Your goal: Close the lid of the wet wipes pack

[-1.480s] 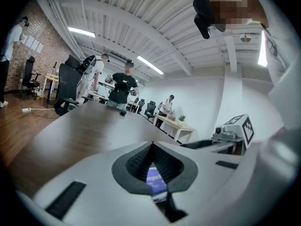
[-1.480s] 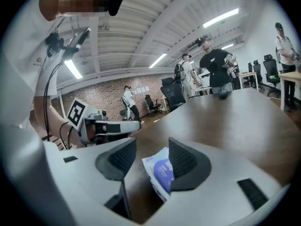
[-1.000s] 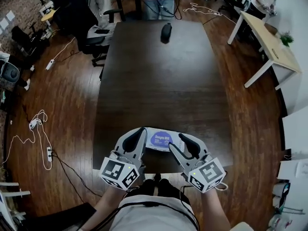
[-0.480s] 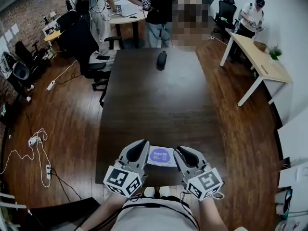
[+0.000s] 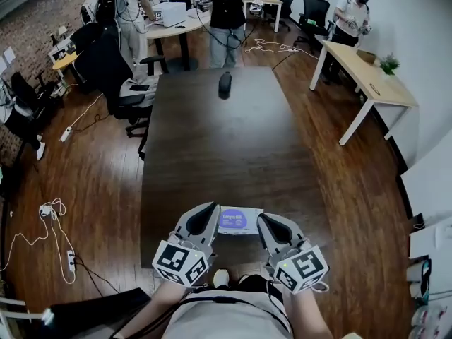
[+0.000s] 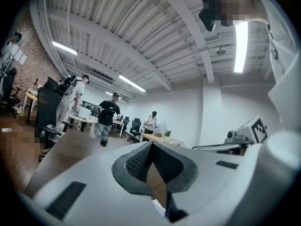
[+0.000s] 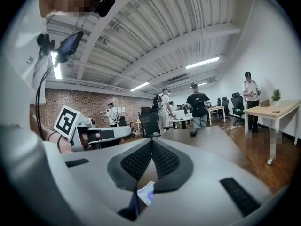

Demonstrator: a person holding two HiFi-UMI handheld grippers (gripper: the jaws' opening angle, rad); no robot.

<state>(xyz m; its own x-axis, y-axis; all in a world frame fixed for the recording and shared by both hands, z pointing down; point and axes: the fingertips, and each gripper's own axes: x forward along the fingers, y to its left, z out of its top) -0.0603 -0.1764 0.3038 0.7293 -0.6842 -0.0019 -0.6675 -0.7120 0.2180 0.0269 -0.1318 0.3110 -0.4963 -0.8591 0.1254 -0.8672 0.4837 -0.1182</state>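
Found the wet wipes pack (image 5: 239,221) lying flat at the near end of the dark bench (image 5: 212,140), purple oval label facing up. Could not tell at that size whether the lid sat fully down.

Held the left gripper (image 5: 206,216) just beside the pack's left end and the right gripper (image 5: 270,226) just beside its right end, with the pack between them and both marker cubes out past the bench's near edge. Could not make out any contact between either gripper and the pack.

Saw in the left gripper view the jaws drawn together tip to tip, with nothing pinched and only a pale sliver of the pack showing below them. Saw in the right gripper view the same: jaws closed and empty, having just been closing, with a corner of the pack and its purple label beneath.

Noted a small dark object (image 5: 224,85) alone at the bench's far end, well apart from the pack, and several people (image 5: 226,6) standing beyond it.
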